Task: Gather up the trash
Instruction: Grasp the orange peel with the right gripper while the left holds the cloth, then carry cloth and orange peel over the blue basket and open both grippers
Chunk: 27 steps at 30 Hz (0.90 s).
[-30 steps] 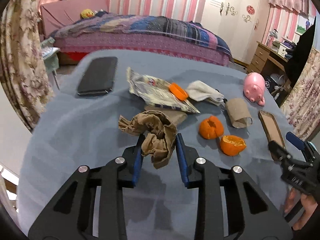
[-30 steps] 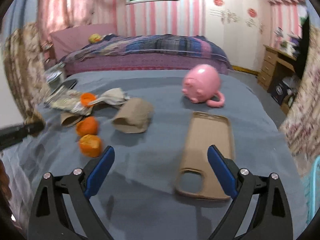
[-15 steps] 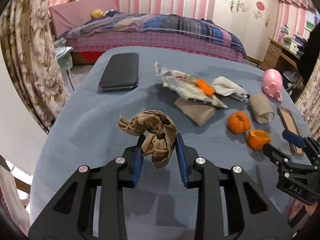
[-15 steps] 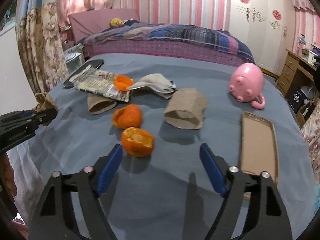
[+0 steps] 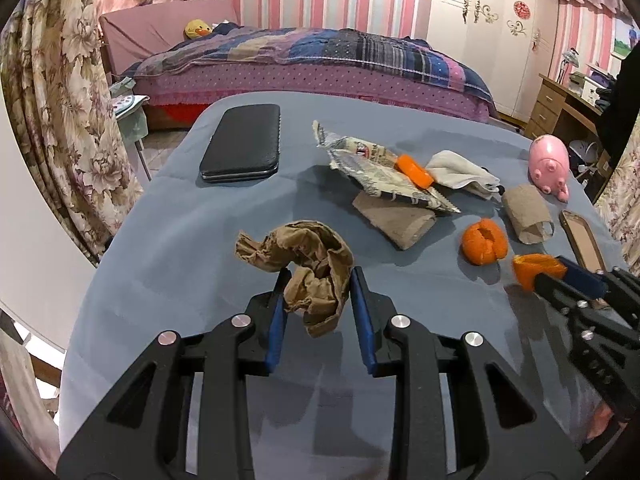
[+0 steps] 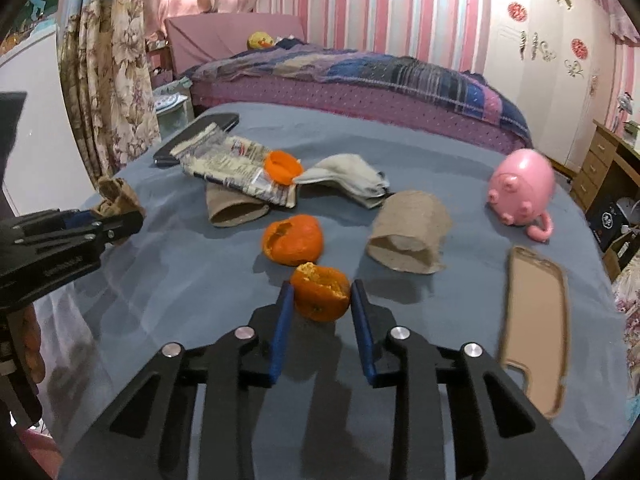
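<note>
The left gripper (image 5: 319, 298) is clenching a crumpled brown paper (image 5: 304, 264) above the grey tablecloth (image 5: 180, 248). The right gripper (image 6: 319, 300), jaws just closing, is pinching an orange peel (image 6: 320, 294), seemingly touching both pads. A printed wrapper (image 6: 236, 168) is lying far left, its lettering too blurred to read. Open cloth is lying near the front edge.

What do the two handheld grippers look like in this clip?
Both the left gripper and the right gripper have matte black angular frames with cut-out openings, round silver pivot bolts and blue pads lining the fingers. Small pale lettering runs along the left gripper's side.
</note>
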Available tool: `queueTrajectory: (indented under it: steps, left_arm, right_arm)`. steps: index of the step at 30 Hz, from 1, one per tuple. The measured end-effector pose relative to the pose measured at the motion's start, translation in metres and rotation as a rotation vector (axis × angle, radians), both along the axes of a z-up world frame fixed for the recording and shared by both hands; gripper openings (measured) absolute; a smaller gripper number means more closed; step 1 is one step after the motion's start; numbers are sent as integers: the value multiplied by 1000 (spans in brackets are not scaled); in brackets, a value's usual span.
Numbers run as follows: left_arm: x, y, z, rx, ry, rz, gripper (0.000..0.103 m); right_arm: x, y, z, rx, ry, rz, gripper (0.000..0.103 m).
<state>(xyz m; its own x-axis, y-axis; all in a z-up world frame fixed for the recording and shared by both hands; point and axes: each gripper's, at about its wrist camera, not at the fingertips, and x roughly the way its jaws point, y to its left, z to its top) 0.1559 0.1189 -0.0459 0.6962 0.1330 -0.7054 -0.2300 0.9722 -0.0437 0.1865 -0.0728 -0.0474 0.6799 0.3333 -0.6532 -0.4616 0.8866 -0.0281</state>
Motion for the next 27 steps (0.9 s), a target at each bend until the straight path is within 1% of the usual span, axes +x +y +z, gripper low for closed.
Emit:
queueTrajectory:
  steps: [4, 9, 14, 24, 27]
  left_arm:
    - [-1, -10, 3, -34, -12, -24, 29]
    - [-5, -38, 14, -8, -52, -79, 29]
    - [-6, -61, 21, -6, -59, -124, 29]
    - [-12, -117, 58, 38, -133, -227, 29]
    - [-13, -137, 66, 22, -146, -256, 29]
  right_arm:
    - [-8, -25, 10, 1, -28, -31, 29]
    - [-20, -68, 25, -12, -68, -95, 29]
    - [-30, -114, 39, 5, -102, -173, 30]
    - [-50, -185, 68, 23, -180, -284, 30]
    - [-57, -211, 73, 29, -193, -323, 30]
